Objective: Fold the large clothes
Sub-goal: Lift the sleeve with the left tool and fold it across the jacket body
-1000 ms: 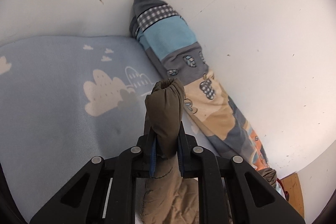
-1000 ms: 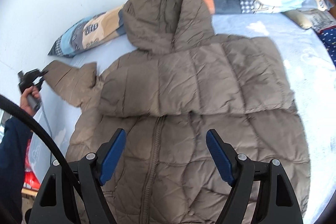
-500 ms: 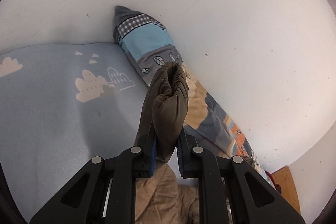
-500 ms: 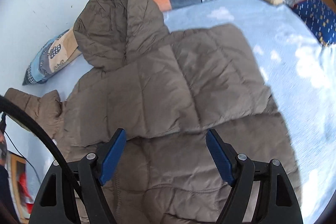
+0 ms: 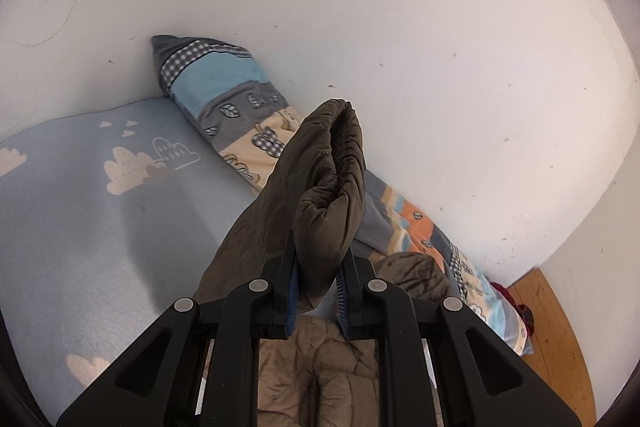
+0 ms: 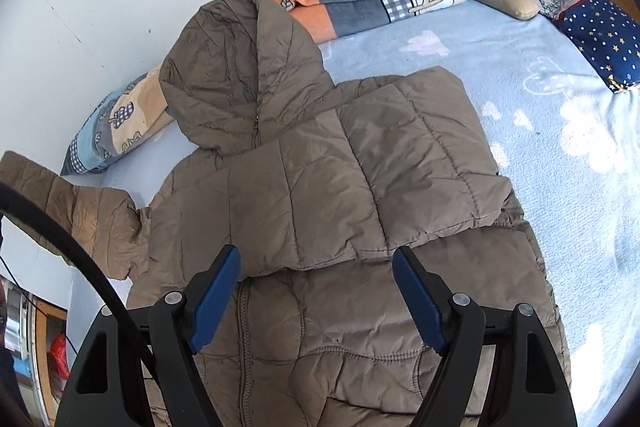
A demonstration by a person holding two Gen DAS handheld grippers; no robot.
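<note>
A brown hooded puffer jacket (image 6: 340, 187) lies spread on the light blue bed sheet (image 6: 560, 187), one sleeve folded across its chest. Its other sleeve (image 6: 80, 211) stretches out to the left, lifted off the bed. My left gripper (image 5: 318, 291) is shut on that sleeve's cuff (image 5: 332, 179), which stands up between the blue pads. My right gripper (image 6: 316, 295) hovers open above the jacket's lower front, nothing between its fingers.
A long patchwork pillow (image 5: 240, 123) runs along the white wall (image 5: 400, 7) behind the jacket's hood (image 6: 240, 67). A navy starred cushion (image 6: 600, 39) lies at the far right. Wooden floor (image 5: 556, 339) shows past the bed's end.
My left gripper has risen and swung with the cuff, pulling the sleeve up off the sheet. The right gripper drifted slightly over the jacket and stayed open.
</note>
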